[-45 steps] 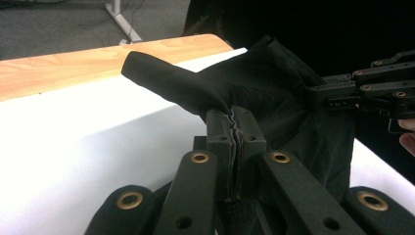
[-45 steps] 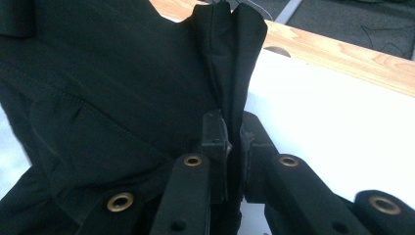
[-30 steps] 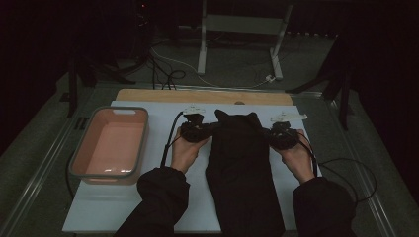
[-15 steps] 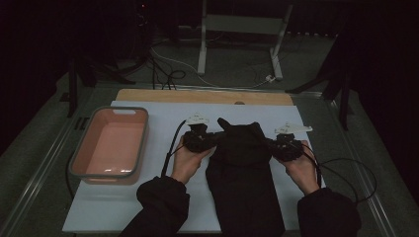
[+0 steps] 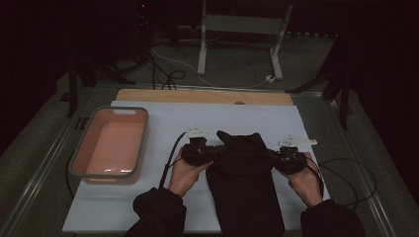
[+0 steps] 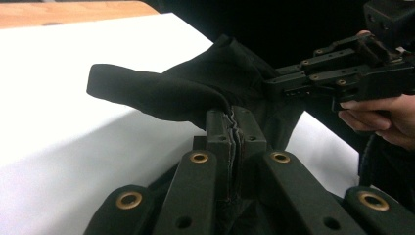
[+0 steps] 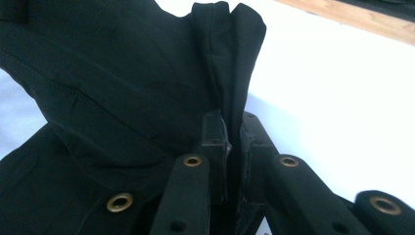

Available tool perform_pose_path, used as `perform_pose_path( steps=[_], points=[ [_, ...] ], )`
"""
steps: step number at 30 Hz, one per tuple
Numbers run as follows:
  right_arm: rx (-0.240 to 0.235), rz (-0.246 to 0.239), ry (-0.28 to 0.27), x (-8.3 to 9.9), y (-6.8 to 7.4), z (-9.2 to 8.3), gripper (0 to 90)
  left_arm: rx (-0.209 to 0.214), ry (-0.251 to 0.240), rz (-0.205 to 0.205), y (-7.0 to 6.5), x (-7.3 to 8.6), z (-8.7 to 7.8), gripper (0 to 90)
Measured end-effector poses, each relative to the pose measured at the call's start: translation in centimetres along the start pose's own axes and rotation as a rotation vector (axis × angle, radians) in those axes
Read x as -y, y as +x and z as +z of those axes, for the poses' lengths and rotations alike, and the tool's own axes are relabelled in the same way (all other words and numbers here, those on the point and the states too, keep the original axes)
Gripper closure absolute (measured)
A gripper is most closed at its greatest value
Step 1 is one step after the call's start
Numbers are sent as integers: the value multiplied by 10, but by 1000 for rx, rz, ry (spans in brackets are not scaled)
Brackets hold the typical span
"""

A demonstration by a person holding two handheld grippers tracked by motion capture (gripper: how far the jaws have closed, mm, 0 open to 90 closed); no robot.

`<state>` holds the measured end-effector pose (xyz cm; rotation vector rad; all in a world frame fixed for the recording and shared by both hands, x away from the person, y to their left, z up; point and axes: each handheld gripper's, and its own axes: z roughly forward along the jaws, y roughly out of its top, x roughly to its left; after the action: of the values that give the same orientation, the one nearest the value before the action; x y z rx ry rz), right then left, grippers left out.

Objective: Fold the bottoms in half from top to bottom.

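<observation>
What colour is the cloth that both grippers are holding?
Black; the garment shows best in the left gripper view.

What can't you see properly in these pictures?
- Black garment: the high view's bottom edge cuts off its near end, and it is too dark to tell what kind of clothing it is.
- Pinched fabric: hidden between the shut left tongs and right tongs.
- Pink tub: its near inner wall is hidden behind its rim.

matt black cloth garment (image 5: 244,173) on smooth white paper sheet (image 5: 168,123), wooden board (image 5: 202,96) behind.
</observation>
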<state>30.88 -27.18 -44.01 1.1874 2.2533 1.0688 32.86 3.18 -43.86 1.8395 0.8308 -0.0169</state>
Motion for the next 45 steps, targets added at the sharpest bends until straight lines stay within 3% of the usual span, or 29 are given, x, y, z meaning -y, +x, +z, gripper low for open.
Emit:
perform_pose_path(
  steps=[11, 16, 25, 28, 34, 37, 41, 45],
  points=[
    [-22, -5, 6, 21, 10, -11, 831, 34, 34, 18, -14, 16, -3, 884],
    [-34, -24, 21, 34, 18, -15, 830, 51, 62, 20, -21, 28, -4, 883],
    [-64, -16, 60, 55, 27, -21, 828, 70, 102, 17, -29, 44, -4, 880],
    [-71, -11, 67, 61, 29, -24, 824, 55, 124, 35, -32, 48, -3, 877],
    [-90, -11, 109, 75, 38, -25, 810, 69, 174, 4, -32, 60, 1, 863],
    [-96, -9, 112, 76, 37, -27, 745, 55, 227, 21, -32, 66, 5, 734],
    [-66, 3, 83, 73, 33, -29, 595, 36, 181, 9, -28, 64, 1, 445],
    [-35, 46, 37, 62, 21, -31, 517, -8, 129, 11, -24, 56, -5, 257]
  ],
)
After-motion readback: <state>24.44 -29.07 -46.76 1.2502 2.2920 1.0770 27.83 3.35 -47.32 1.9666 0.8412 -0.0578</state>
